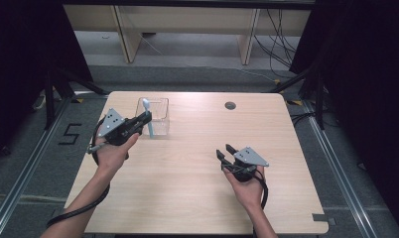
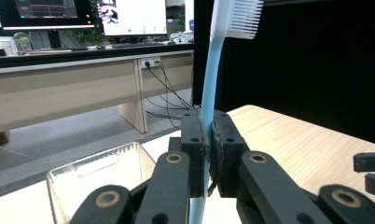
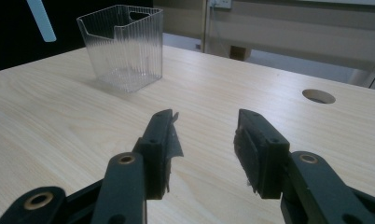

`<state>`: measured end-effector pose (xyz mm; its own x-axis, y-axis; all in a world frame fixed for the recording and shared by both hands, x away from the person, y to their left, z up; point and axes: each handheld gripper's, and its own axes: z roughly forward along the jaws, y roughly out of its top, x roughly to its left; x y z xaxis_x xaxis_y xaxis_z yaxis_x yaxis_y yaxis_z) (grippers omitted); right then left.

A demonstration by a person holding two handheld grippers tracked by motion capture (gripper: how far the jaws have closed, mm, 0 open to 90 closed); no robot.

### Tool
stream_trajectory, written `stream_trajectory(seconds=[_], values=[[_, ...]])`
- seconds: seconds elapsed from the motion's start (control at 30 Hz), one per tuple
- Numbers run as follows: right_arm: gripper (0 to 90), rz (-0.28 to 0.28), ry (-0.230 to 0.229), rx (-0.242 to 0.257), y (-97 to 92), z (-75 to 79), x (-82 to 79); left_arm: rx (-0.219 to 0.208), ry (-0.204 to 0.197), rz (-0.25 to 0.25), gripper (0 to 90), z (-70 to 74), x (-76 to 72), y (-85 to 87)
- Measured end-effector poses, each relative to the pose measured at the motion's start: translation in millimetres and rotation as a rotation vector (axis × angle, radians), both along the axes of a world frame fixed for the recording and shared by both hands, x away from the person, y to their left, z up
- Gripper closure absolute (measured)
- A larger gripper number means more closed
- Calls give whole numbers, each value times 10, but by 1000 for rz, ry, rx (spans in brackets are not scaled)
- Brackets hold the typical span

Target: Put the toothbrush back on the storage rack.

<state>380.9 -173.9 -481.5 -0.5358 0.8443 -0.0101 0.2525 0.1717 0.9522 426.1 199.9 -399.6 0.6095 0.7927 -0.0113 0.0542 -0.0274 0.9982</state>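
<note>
While the left gripper (image 1: 146, 118) clamps a toothbrush (image 2: 209, 93) beside the clear bin (image 1: 160, 101), the right gripper's (image 1: 226, 151) fingers gape over bare table (image 1: 187, 188).

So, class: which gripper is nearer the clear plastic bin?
Left. The left gripper holds a toothbrush right at the clear plastic bin; the right gripper sits open, well away across the table.
</note>
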Motion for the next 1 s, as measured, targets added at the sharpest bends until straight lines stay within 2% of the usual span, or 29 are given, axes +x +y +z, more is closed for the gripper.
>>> stream_trajectory(seconds=[0.43,0.73,0.9,1.0], values=[[569,2,0,16,6,-16,3,-7,-10,40,843,18,71,87],[570,-8,-3,-5,-4,-20,6,-19,-17,62,843,27,124,144],[571,-11,17,13,7,-24,-3,-26,-18,70,843,32,161,177],[571,-10,5,0,3,-26,3,-23,-20,78,842,38,177,195]])
